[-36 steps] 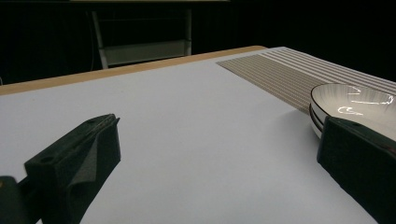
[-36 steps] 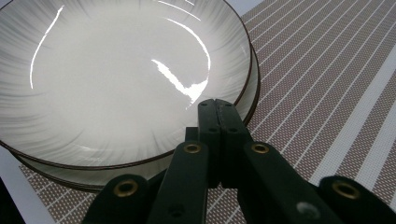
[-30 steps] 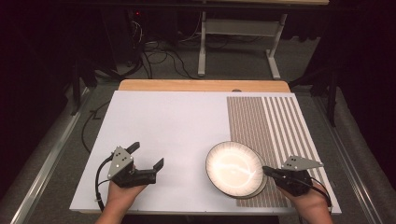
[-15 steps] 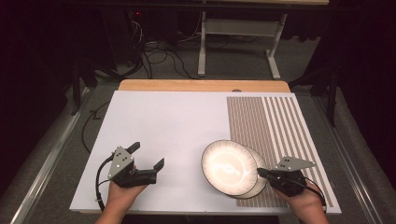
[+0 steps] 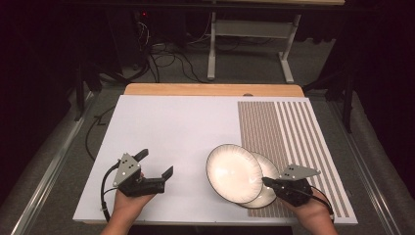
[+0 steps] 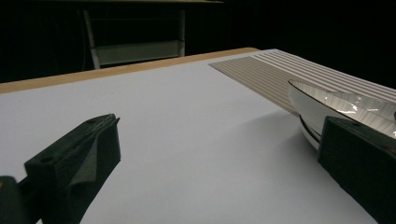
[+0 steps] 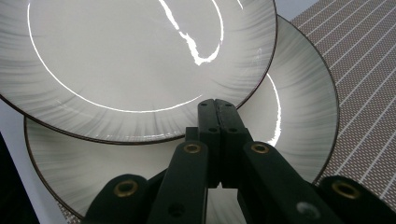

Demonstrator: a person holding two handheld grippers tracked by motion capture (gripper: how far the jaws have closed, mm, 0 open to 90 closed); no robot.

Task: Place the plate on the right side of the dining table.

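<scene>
Lifting under way: right tool (image 5: 266,180) clamped on the near rim of the upper plate (image 5: 233,173), raised and tilted over the lower plate (image 5: 264,182) near the bench's (image 5: 171,127) front right corner; left tool (image 5: 155,163) released, idle; separation begun, placement outstanding.

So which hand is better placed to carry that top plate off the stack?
The right. The right gripper is already shut on the rim of the top plate, lifted and tilted over the lower plate. The left gripper sits open on the white mat, apart from both plates.
</scene>
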